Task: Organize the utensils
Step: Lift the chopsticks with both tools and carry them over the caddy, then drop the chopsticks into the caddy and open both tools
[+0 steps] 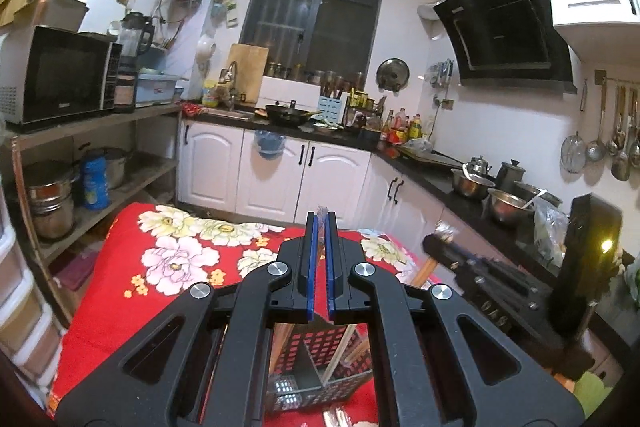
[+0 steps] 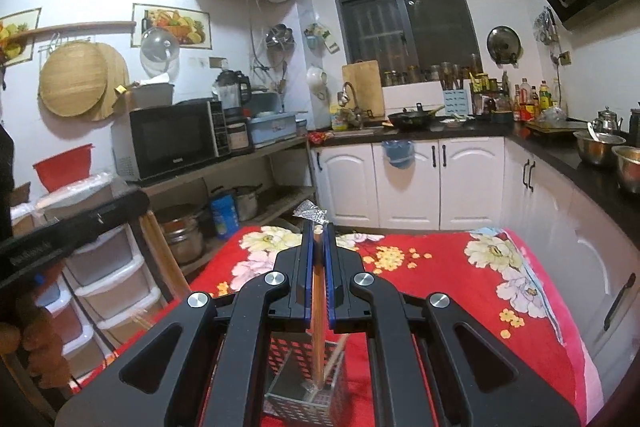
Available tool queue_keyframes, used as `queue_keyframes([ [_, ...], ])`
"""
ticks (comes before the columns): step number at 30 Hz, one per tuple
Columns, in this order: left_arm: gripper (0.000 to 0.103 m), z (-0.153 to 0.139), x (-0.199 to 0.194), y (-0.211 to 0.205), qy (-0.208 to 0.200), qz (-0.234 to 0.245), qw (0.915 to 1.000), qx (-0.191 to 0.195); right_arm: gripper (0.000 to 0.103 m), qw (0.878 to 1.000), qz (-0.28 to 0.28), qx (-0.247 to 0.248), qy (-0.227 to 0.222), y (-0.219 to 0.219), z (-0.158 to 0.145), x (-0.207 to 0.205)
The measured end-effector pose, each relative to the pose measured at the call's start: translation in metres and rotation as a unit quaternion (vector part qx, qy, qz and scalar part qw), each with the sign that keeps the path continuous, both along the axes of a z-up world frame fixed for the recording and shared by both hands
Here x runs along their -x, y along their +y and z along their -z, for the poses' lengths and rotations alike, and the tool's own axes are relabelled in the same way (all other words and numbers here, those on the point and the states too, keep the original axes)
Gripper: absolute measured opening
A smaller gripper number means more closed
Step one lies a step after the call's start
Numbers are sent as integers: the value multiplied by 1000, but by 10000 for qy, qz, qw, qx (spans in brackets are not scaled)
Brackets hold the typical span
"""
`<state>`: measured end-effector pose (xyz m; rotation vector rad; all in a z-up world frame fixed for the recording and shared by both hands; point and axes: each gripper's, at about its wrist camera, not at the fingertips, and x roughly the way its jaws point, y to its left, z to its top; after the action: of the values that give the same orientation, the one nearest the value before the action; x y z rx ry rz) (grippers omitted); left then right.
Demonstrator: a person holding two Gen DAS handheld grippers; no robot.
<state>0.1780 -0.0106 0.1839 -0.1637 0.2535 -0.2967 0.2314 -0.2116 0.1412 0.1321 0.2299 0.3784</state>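
Warm indoor light fills both fisheye views evenly; the window is dark. Walls bow and the corners go black. The right gripper is motion-blurred in the left view.

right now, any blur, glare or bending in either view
Left wrist view: the right gripper at the right edge is smeared, with a yellow light flaring on it; the window frame bows from the fisheye. Right wrist view: the left gripper at the left edge is smeared, the chopsticks stay sharp, corners go dark.
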Motion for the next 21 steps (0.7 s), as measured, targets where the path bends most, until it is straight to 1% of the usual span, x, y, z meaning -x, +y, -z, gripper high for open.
queue_keyframes([
  [5,0,-6,-6,-5,-22,75,9999,102,5,9999,25,-46,152,-5,13,-8],
  [8,0,-13,-7,-10,-132,93,9999,2,5,9998,30,-58,163,-9,16,-9],
  [10,0,-12,-9,-15,-121,122,9998,-48,5,9998,13,-68,185,-11,17,-11],
  [15,0,3,-20,-19,100,104,9998,-98,5,9995,-38,-71,293,-14,25,-15],
  [21,0,25,-30,-14,411,-10,9991,-115,5,9989,-118,-62,454,-14,37,-16],
])
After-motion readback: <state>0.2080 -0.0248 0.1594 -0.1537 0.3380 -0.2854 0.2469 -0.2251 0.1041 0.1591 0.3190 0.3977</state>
